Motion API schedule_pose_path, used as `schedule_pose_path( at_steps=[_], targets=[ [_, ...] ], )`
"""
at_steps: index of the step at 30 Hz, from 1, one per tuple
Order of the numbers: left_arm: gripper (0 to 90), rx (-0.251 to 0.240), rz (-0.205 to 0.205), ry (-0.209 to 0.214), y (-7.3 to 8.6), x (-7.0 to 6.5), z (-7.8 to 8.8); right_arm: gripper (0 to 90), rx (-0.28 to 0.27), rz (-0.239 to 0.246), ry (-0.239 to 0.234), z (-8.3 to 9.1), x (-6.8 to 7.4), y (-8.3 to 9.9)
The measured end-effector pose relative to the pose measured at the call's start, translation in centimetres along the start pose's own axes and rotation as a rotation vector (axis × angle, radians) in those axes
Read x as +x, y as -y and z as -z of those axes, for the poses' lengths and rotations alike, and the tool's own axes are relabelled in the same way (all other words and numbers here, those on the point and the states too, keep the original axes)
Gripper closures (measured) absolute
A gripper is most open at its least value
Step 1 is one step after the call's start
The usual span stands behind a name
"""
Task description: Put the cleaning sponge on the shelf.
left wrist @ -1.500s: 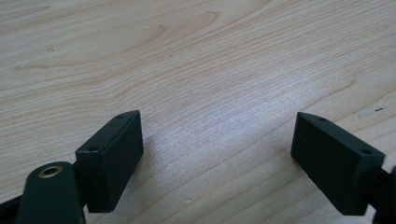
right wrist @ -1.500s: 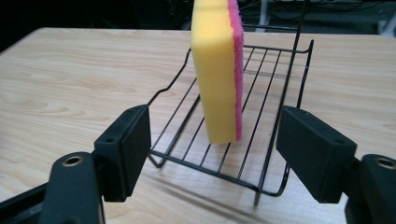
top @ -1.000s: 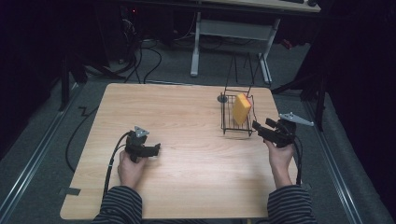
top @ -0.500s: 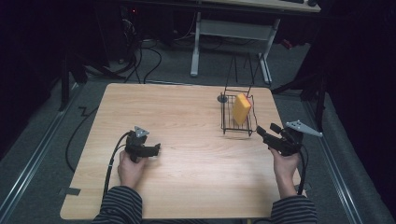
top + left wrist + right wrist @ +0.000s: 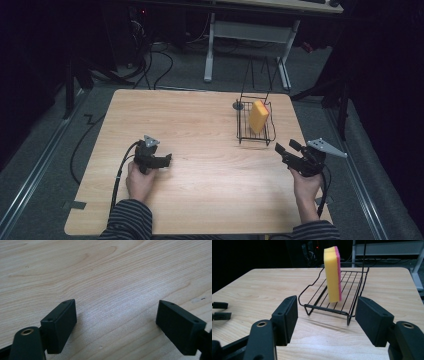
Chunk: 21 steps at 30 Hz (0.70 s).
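Ahead of the right gripper [image 5: 286,148], beyond its jaw tips and apart from them: a yellow sponge [image 5: 332,273] with a pink face, standing on edge in a black wire rack [image 5: 352,286]. Jaws spread, nothing between the pads, having just narrowed a little. In the right gripper view, sponge and rack framed in the gap between the two jaws, the rack's near rim closest to the tips. Far off to the left jaw's side, the tips of the left gripper [image 5: 166,159], also released, with bare wood between its pads. Under everything, a pale wooden table [image 5: 200,130], grain plain in the left gripper view. Around it, grey floor, black cables, the white legs of a desk [image 5: 210,55] behind. Rest of the room dark and hard to make out; small round thing beside the rack's far corner too small to tell. Sleeves striped, cut off at the bottom edge.
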<state>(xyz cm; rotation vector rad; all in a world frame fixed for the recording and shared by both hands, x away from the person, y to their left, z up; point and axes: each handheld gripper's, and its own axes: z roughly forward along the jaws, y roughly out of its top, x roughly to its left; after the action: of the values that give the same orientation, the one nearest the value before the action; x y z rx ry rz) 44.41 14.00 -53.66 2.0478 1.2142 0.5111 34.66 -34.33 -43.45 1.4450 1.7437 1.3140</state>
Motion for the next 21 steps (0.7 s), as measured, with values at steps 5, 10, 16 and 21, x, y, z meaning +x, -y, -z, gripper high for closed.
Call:
schedule_pose_path(
  at_steps=[5,10,16,21],
  targets=[
    [17.5,0.0,0.0,0.0,0.0,0.0,0.0,35.7,-0.004,0.005,-0.005,0.3,0.4,0.6],
    [17.5,0.003,-0.001,0.001,0.0,0.0,0.0,37.0,-0.012,0.006,-0.006,0.5,0.8,1.3],
    [17.5,0.003,-0.001,0.0,0.0,0.0,0.0,37.1,0.003,0.009,-0.015,0.3,1.1,2.1],
    [17.5,0.003,-0.001,0.0,0.0,0.0,0.0,37.3,0.018,0.012,-0.023,0.1,1.4,2.8]
  ],
)
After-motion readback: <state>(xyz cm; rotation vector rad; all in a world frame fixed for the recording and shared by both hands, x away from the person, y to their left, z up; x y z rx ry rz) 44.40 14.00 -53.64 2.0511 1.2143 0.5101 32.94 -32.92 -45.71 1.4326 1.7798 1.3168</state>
